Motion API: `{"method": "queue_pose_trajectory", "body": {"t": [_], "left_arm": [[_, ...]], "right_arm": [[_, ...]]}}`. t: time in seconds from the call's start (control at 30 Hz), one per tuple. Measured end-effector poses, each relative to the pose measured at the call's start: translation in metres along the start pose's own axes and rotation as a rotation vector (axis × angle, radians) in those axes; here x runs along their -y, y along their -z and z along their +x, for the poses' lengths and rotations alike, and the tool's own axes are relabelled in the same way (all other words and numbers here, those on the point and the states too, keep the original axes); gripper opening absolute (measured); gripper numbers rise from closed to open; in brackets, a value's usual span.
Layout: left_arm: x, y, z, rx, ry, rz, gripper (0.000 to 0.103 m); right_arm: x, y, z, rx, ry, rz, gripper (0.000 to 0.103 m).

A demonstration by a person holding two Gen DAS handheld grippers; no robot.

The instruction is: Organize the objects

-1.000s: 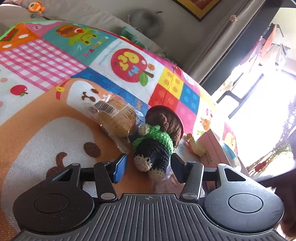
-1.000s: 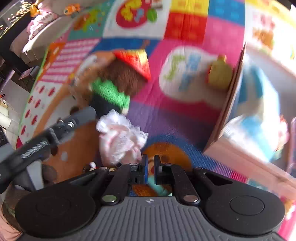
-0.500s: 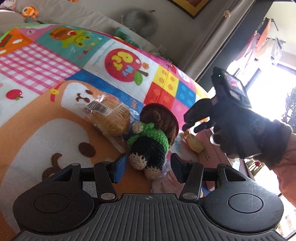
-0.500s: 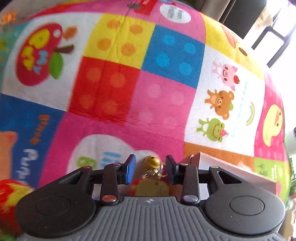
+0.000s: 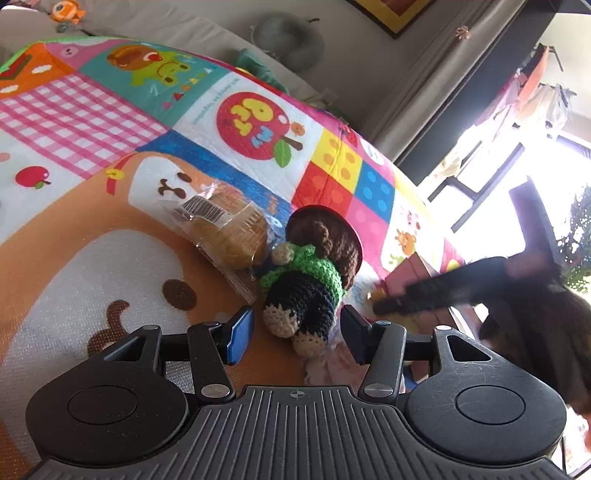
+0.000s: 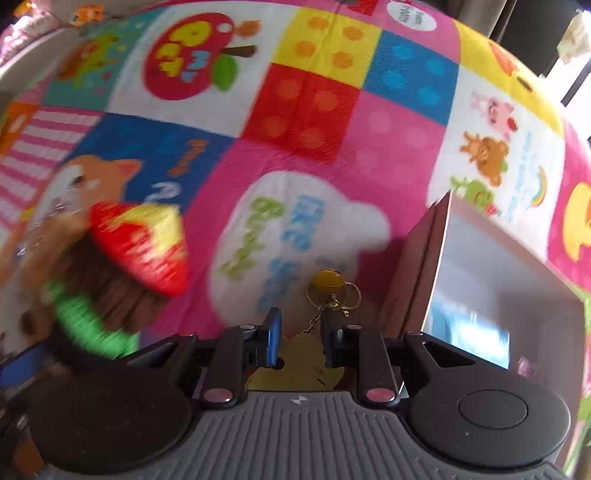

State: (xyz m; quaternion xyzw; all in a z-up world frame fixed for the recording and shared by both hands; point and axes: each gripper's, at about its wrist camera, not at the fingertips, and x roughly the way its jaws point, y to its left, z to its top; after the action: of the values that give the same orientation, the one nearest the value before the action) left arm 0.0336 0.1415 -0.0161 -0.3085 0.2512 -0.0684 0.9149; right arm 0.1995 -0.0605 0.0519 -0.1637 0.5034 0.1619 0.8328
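Observation:
A crocheted doll [image 5: 310, 280] in green and black with brown hair lies on the colourful play mat [image 5: 110, 122]. My left gripper [image 5: 295, 330] is open with the doll's feet between its fingers, not touching. A wrapped muffin [image 5: 229, 229] lies just left of the doll. In the right wrist view the doll [image 6: 122, 266] shows its red and yellow hat. My right gripper [image 6: 301, 334] is open around a yellow keychain charm [image 6: 299, 365], whose ring and bell [image 6: 330, 282] lie ahead. A pink box [image 6: 491, 295] stands open at the right.
The right gripper [image 5: 454, 284] appears blurred in the left wrist view, low over the yellow charm beside the pink box [image 5: 413, 273]. A pale frilly cloth [image 5: 332, 365] lies under my left gripper. A grey sofa [image 5: 184, 29] and a curtain lie beyond the mat.
My right gripper has opened, swung over from the frilly cloth and come down around the yellow charm. My left gripper has stayed open at the doll's feet.

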Motion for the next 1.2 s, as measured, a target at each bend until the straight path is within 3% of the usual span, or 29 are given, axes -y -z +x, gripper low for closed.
{"method": "queue_pose_trajectory", "body": {"t": [0.13, 0.33, 0.5, 0.63, 0.73, 0.8, 0.9, 1.07, 1.2], "left_arm": [[-0.001, -0.001, 0.000, 0.000, 0.001, -0.004, 0.056], [-0.005, -0.003, -0.001, 0.006, -0.009, -0.035, 0.055], [-0.002, -0.003, -0.006, 0.045, -0.039, -0.018, 0.055], [0.006, -0.002, -0.015, 0.033, -0.102, 0.021, 0.055], [0.012, -0.002, -0.029, 0.016, -0.111, 0.040, 0.055], [0.022, -0.003, -0.038, 0.001, -0.124, 0.086, 0.055], [0.043, 0.003, -0.047, -0.072, -0.097, 0.197, 0.055], [0.090, 0.028, -0.045, -0.211, -0.071, 0.469, 0.055], [0.110, 0.047, -0.032, -0.205, -0.140, 0.619, 0.055]], "right_arm": [[-0.010, 0.036, -0.020, 0.001, -0.095, -0.027, 0.022], [-0.018, 0.100, -0.059, 0.082, -0.142, -0.116, 0.026], [-0.015, 0.153, -0.081, 0.183, -0.122, -0.157, 0.064], [-0.010, 0.184, -0.089, 0.246, -0.089, -0.161, 0.069], [-0.006, 0.202, -0.099, 0.300, -0.121, -0.152, 0.080], [-0.004, 0.213, -0.103, 0.332, -0.143, -0.163, 0.086], [-0.004, 0.226, -0.103, 0.370, -0.131, -0.192, 0.086], [0.015, 0.228, -0.084, 0.410, 0.054, -0.112, 0.089], [0.051, 0.224, -0.068, 0.374, 0.117, 0.045, 0.090]]}}
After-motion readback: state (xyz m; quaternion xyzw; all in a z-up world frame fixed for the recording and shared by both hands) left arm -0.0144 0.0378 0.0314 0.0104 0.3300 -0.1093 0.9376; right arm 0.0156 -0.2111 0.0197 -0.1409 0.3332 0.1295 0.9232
